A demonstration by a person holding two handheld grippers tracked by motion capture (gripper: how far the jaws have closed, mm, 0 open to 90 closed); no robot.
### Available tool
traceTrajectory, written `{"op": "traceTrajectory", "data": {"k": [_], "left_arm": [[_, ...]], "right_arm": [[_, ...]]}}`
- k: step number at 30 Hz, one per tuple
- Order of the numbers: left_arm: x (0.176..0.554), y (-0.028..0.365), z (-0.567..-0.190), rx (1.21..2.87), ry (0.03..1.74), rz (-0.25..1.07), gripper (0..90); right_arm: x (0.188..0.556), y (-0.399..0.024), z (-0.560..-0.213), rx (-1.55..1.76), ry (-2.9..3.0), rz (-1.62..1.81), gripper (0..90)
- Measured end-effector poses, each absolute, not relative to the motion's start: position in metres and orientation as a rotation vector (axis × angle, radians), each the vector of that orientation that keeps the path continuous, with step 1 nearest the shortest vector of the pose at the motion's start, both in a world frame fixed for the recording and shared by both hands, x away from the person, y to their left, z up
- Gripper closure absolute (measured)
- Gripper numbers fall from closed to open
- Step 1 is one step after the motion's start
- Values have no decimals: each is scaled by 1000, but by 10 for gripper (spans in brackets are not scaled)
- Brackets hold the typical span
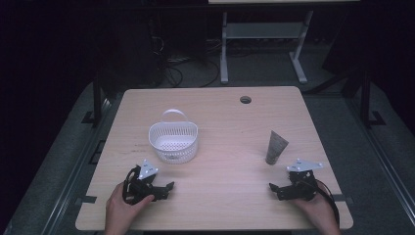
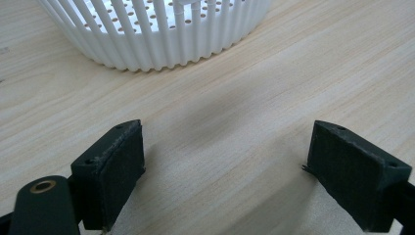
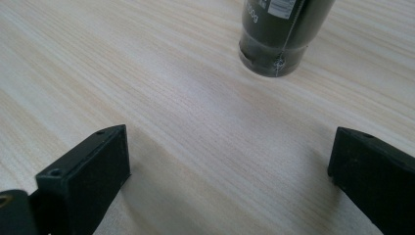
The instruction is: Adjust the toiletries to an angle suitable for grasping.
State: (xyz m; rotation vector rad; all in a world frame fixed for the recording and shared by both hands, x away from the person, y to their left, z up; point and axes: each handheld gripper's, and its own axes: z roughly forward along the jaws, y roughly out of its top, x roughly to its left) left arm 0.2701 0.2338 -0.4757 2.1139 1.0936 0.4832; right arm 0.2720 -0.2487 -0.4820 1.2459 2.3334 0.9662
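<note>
both tools spread, empty: left tool [image 1: 169,187] near basket [image 1: 173,141], right tool [image 1: 272,187] near tube [image 1: 275,147]. risk: upright tube tips if bumped sideways.

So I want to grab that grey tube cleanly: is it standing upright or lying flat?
Upright. The tube stands on its round cap on the table, flat crimped end on top, apart from the basket.

tube [image 3: 281,36] top cut off, label print unreadable

Both tongs, left [image 1: 169,188] and right [image 1: 272,188], rest low, jaws spread wide.
</note>
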Motion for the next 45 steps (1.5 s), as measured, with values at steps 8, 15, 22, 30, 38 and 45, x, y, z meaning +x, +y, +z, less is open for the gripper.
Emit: {"op": "traceTrajectory", "data": {"k": [8,15,22,30,38,45], "left_arm": [[270,234,-476,2114,1093,483,127],[270,234,-476,2114,1093,482,127],[270,235,-476,2119,1086,480,128],[270,235,-476,2121,1085,480,128],[270,235,-476,2123,1084,480,128],[270,235,-476,2122,1083,480,128]], "right_arm": [[272,-249,-479,1269,2326,951,98],[271,-261,-473,1337,2308,1017,262],[265,-264,-456,1294,2298,1069,447],[259,-270,-433,1246,2310,1144,776],[257,-273,-410,1199,2273,1213,897],[263,-274,-394,1166,2240,1259,897]]}}
